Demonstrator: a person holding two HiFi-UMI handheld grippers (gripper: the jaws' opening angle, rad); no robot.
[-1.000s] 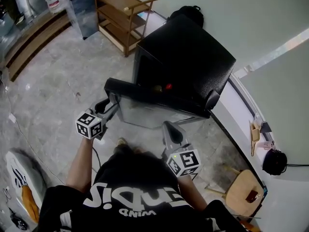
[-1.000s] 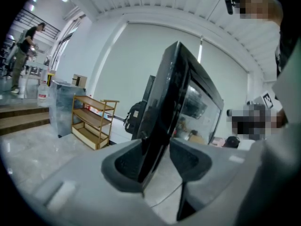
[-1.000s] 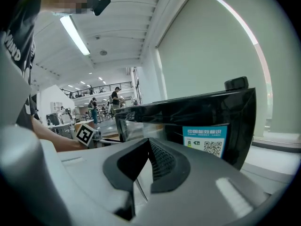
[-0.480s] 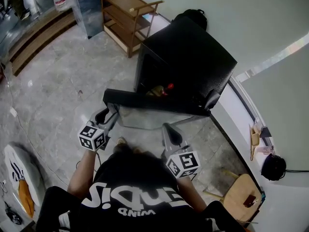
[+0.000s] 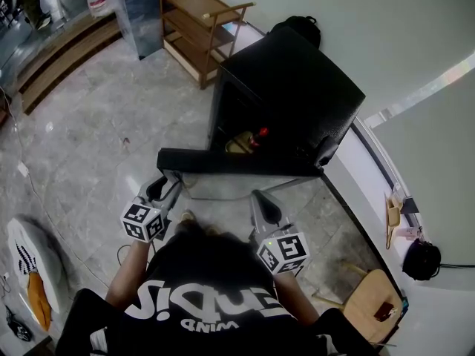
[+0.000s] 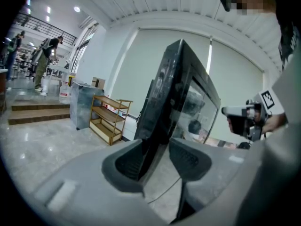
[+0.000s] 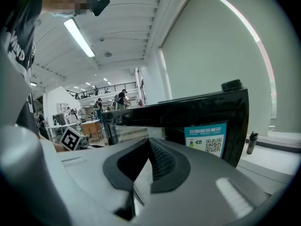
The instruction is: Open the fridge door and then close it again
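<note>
The fridge door (image 5: 237, 162) is being clamped at its free edge by the left gripper (image 5: 165, 186), whose wide-set jaws have just been closing on it. The right gripper (image 5: 263, 202), jaws together and empty, is being held near the door's glass, with the open black fridge (image 5: 297, 87) beyond.

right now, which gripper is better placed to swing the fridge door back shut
Left. The left gripper has just been closing its jaws round the free edge of the fridge door; the right gripper hangs shut, empty.
</note>
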